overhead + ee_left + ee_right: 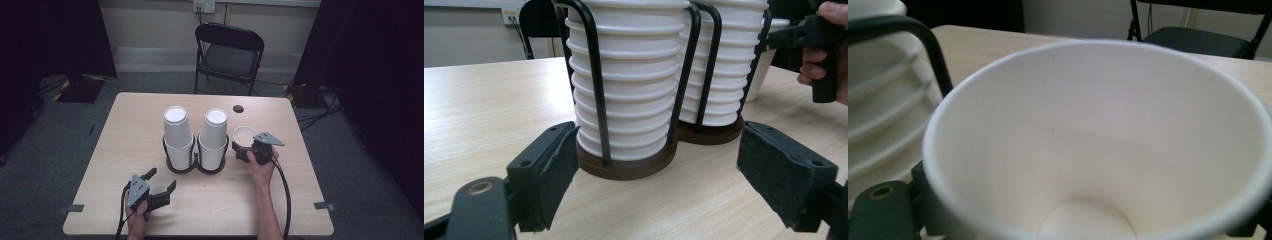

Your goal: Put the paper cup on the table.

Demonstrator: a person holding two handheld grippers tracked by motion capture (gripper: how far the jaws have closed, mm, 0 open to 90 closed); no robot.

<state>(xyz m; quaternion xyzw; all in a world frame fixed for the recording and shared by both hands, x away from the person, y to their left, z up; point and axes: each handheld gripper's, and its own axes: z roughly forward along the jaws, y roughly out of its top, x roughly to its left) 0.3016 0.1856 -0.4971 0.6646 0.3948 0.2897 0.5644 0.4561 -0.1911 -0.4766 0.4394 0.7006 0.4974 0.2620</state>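
Observation:
Two tall stacks of white paper cups [178,132] [215,131] stand mouth down in a black wire double holder [196,167] at the table's middle. A single white cup [244,134] [1098,125] stands mouth up just right of the holder. My right gripper [245,147] [1083,220] reaches around it from the near side, one jaw against each side of its wall. My left gripper [162,179] [656,167] rests low near the front left, open, with nothing between its pads [551,172]. It faces the left stack [629,75] and the holder's brown base [624,167].
The light wooden table [125,125] has a dark round hole [238,108] behind the right stack. A black folding chair [229,55] stands past the far edge. Black curtains hang at both sides. Cables trail from both grippers over the near edge.

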